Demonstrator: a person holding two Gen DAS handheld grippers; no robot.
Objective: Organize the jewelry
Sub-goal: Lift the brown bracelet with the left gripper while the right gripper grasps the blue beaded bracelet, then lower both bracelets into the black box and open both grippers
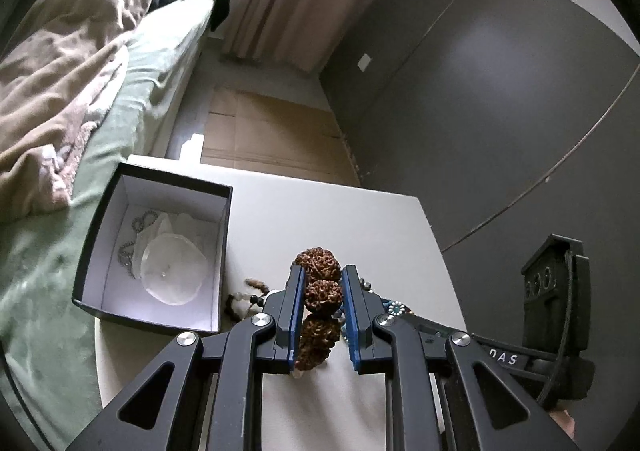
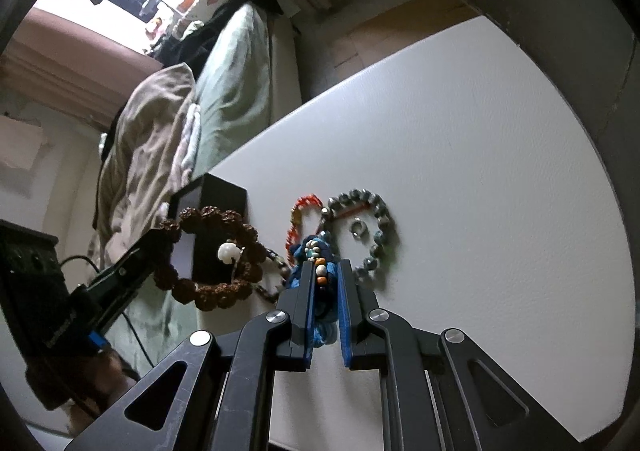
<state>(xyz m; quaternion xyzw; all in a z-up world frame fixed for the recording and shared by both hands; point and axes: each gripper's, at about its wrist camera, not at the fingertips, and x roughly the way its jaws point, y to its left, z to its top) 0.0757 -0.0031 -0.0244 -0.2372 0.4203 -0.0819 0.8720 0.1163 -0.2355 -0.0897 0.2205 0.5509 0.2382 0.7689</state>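
Observation:
My left gripper point(image 1: 323, 271) is shut on a bracelet of large brown knobbly beads point(image 1: 323, 293), held above the white table point(image 1: 320, 211). In the right wrist view the same brown bracelet point(image 2: 212, 255) hangs as a full ring with one white bead, in front of the black box point(image 2: 218, 195). My right gripper point(image 2: 326, 265) is shut on a blue cord bracelet with small coloured beads point(image 2: 320, 275), close to the table surface. The open black box point(image 1: 160, 247), white inside, stands to the left and holds a clear pouch point(image 1: 174, 271) and a metal chain point(image 1: 128, 251).
A grey bead bracelet point(image 2: 372, 235), a red-orange cord bracelet point(image 2: 302, 217) and a small metal ring point(image 2: 356, 227) lie on the table point(image 2: 480, 171) beyond my right gripper. A bed with green sheets point(image 1: 132, 91) borders the table's left side. A dark wall point(image 1: 500, 91) stands to the right.

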